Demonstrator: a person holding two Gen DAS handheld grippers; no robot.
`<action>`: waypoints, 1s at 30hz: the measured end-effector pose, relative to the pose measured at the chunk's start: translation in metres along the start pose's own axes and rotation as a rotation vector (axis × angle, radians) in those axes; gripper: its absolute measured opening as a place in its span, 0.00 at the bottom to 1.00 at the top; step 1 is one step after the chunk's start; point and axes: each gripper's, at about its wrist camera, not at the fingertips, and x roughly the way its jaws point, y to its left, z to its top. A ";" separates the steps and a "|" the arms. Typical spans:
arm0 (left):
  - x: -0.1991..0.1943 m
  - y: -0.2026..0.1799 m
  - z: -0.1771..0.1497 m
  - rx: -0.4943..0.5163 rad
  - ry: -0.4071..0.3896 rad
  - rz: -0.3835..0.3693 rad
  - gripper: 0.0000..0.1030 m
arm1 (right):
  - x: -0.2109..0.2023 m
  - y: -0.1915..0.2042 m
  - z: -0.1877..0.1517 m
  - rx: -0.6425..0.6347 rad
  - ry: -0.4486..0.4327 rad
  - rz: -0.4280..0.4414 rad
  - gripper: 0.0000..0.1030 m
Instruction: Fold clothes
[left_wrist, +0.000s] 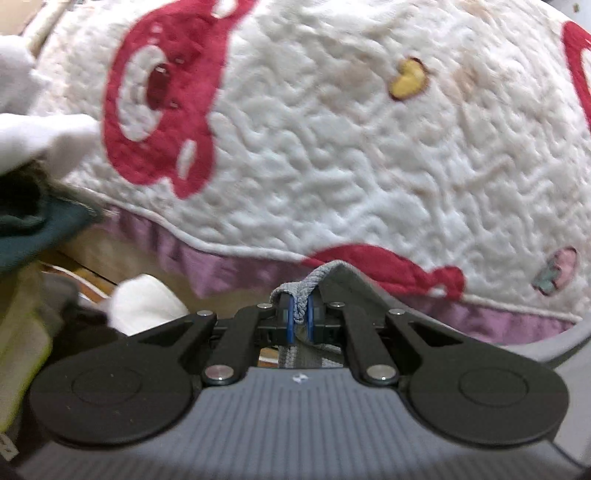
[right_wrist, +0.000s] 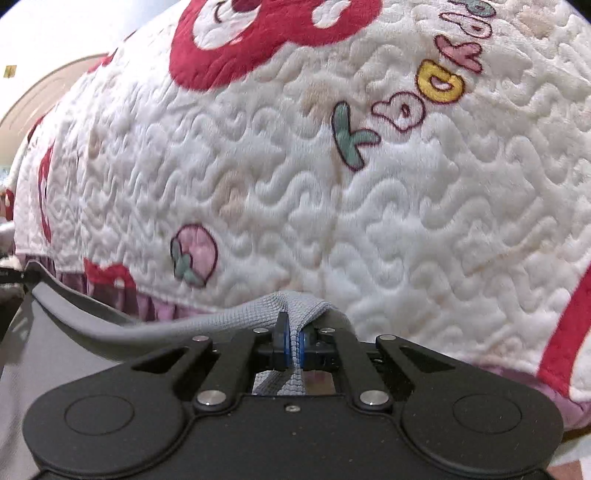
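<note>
Pinched between the pressed-together fingers of the left gripper (left_wrist: 300, 314) and right gripper (right_wrist: 291, 345) is a grey garment (right_wrist: 291, 304), held at the quilt's (right_wrist: 369, 203) near edge. Laying out seems in hand; next, spreading flat is required.

The grey garment (right_wrist: 295, 306) is matt waffle-knit cloth, the quilted blanket (right_wrist: 369, 206) soft, fuzzy and puckered with stitched waves
</note>
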 end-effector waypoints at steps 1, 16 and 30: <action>0.005 0.002 -0.002 -0.003 0.009 0.022 0.06 | 0.003 0.003 -0.001 -0.014 0.014 -0.017 0.07; -0.009 -0.043 -0.072 0.161 0.396 -0.139 0.41 | -0.109 -0.064 -0.078 0.484 0.381 -0.242 0.41; -0.121 -0.144 -0.166 0.498 0.635 -0.555 0.43 | -0.244 -0.061 -0.186 0.613 0.516 -0.381 0.57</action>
